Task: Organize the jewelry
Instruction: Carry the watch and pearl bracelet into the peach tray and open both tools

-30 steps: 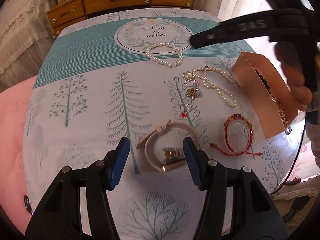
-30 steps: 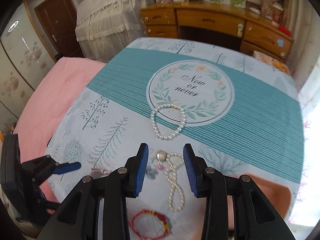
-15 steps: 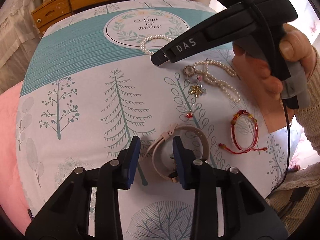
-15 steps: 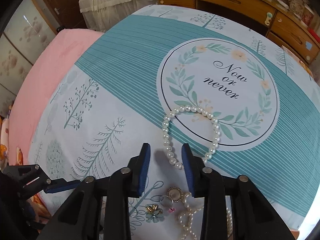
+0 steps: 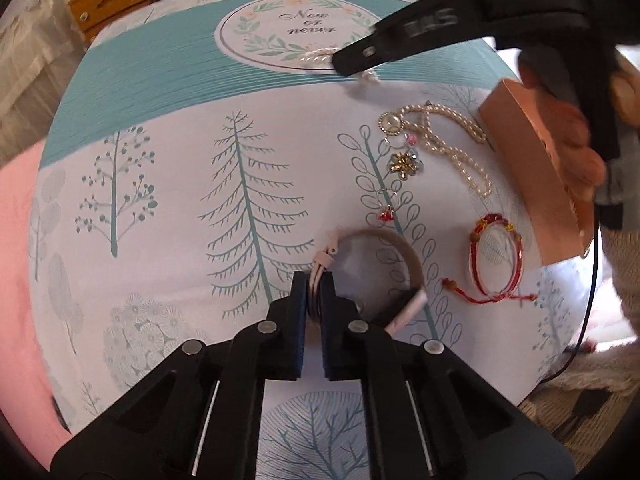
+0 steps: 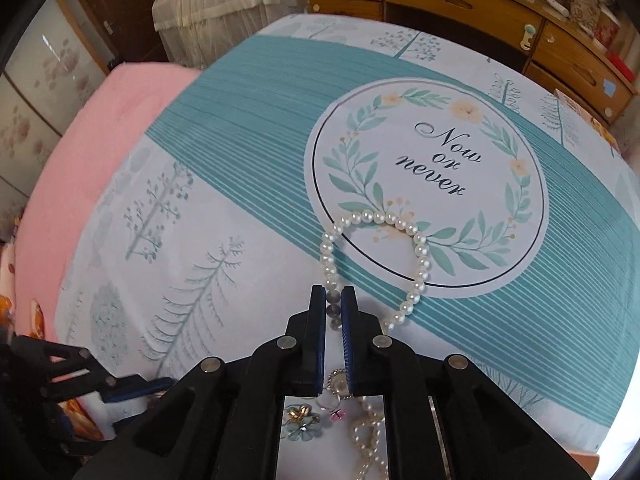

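My left gripper (image 5: 314, 280) is shut on the strap of a beige and pink watch (image 5: 404, 256) lying on the tablecloth. My right gripper (image 6: 333, 294) is shut on a pearl bracelet (image 6: 416, 264) that lies at the edge of the "Now or never" circle; it shows in the left wrist view (image 5: 356, 60) too. A long pearl necklace (image 5: 452, 148) with charms, a gold flower charm (image 5: 404, 164) and a red cord bracelet (image 5: 496, 260) lie to the right of the watch. A pink cardboard box (image 5: 532, 168) stands at the right.
The table has a white and teal tree-print cloth (image 5: 160, 160). A wooden dresser (image 6: 460, 0) stands behind it. A pink bed (image 6: 80, 152) is to the left. The table's right edge is close behind the box.
My left gripper moved forward and closed on the watch strap. My right gripper moved forward over the necklace and closed on the pearl bracelet.
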Available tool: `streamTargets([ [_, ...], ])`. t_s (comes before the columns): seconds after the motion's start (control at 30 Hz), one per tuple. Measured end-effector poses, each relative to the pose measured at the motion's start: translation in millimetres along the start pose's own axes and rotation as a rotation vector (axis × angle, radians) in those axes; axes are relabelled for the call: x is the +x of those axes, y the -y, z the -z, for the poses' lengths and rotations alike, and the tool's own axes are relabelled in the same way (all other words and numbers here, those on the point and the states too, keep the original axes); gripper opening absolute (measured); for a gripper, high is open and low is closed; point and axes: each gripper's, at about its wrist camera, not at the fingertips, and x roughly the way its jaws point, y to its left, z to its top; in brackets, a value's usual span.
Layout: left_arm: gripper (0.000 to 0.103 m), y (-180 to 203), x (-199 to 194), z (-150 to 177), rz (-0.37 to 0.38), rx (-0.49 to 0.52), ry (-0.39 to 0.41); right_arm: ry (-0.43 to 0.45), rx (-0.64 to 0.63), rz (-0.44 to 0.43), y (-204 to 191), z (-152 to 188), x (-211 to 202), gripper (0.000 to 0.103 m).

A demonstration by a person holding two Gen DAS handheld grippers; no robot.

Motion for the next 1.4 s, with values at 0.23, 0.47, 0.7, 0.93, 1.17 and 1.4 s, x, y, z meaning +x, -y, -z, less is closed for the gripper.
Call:
streamTargets([
  [0.23, 0.003, -7, -15, -1, 0.059, -0.158, 0.052, 0.134, 0.055, -0.057, 10, 15, -68, 0.007],
  [0.47, 0.003, 14, -53, -5, 0.078, -0.221, 0.162, 0.282, 0.097, -0.104, 22, 56, -147, 0.007],
  [0.7, 0.003, 57, -86, -15, 0.094, -0.194, 0.245, 0.424, 0.137, -0.110, 38, 112, -223, 0.007],
  [0.93, 0.003, 117, -96, -31, 0.142, -0.102, 0.274, 0.498, 0.206, -0.085, 68, 167, -273, 0.007],
  [1.17, 0.003, 166, -75, -40, 0.194, -0.022, 0.240, 0.503, 0.285, -0.039, 108, 212, -293, 0.007],
  [1.4, 0.003, 196, -38, -45, 0.234, 0.009, 0.175, 0.473, 0.355, -0.016, 141, 245, -290, 0.007],
])
